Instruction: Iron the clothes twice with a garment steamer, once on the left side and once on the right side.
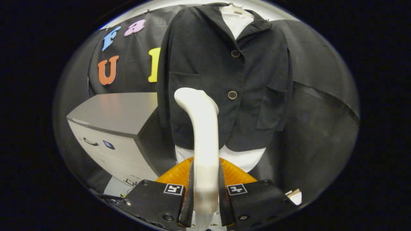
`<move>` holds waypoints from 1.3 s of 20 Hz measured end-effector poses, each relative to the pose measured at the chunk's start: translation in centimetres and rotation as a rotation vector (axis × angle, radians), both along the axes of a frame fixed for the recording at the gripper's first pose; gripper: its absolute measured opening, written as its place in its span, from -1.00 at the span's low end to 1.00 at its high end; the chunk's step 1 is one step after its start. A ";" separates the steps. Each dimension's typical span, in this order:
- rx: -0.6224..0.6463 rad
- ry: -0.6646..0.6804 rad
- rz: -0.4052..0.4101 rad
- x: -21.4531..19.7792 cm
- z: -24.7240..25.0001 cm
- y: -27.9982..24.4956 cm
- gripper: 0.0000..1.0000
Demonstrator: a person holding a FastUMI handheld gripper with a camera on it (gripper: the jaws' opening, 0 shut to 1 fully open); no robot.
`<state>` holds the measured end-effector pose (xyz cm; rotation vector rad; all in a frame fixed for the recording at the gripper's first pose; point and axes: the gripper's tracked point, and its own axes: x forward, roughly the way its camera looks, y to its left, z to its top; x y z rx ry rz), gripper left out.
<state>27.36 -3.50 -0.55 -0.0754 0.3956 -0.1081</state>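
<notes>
- And here's the jacket (205,77), dark, big, hanging square ahead of the fingers against the black cloth wall (321,80), front side facing us.
- It's closed down the middle: one button (235,53) up by the lapels, another button (232,95) lower down. There's a pocket (269,106) on one front panel.
- Under it, a white shirt (236,24) peeks out at the collar, and its hem hangs below the jacket's bottom edge.
- Off to one side stands a grey cabinet (118,112), low and boxy, with a dark drawer handle (90,141) on its front. It sits beside the jacket, partly tucked behind the sleeve edge.
- Now the steamer (205,141): a white, upright body rising from between the fingers, its head bent at the top and sitting right over the jacket's lower front, just beside the lower button. I can't tell whether the head touches the cloth.
- An orange part (175,175) of the steamer's base fans out behind the fingers on both sides.
- The gripper (205,192) is nearly closed, both black fingers pressed against the steamer's white handle, one on each side: a firm hold.
</notes>
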 end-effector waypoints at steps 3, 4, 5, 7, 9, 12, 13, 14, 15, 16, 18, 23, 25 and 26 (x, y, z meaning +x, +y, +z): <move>-0.007 0.034 -0.001 -0.1 -1.7 -0.2 -0.28; -0.008 0.045 -0.002 -0.2 -2.2 -0.2 -0.28; -0.009 0.054 -0.002 -0.2 -2.7 -0.2 -0.28; -0.014 0.075 -0.001 -0.3 -3.7 -0.4 -0.28; -0.015 0.086 -0.001 -0.3 -4.1 -0.4 -0.28; -0.011 0.090 0.000 -0.4 -4.1 -0.4 -0.28; -0.003 0.088 0.001 -0.6 -3.9 -0.3 -0.28; 0.004 0.088 0.004 -0.8 -3.8 -0.4 -0.28; 0.015 0.087 0.007 -1.2 -3.6 -0.4 -0.28; 0.029 0.080 0.009 -1.5 -3.2 -0.5 -0.28; 0.048 0.054 0.012 -2.5 -2.1 -1.1 -0.28; 0.111 -0.044 -0.012 -5.2 2.6 -4.3 -0.28; 0.129 -0.089 -0.031 -6.1 5.0 -6.3 -0.28; 0.139 -0.112 -0.045 -6.4 6.3 -7.3 -0.28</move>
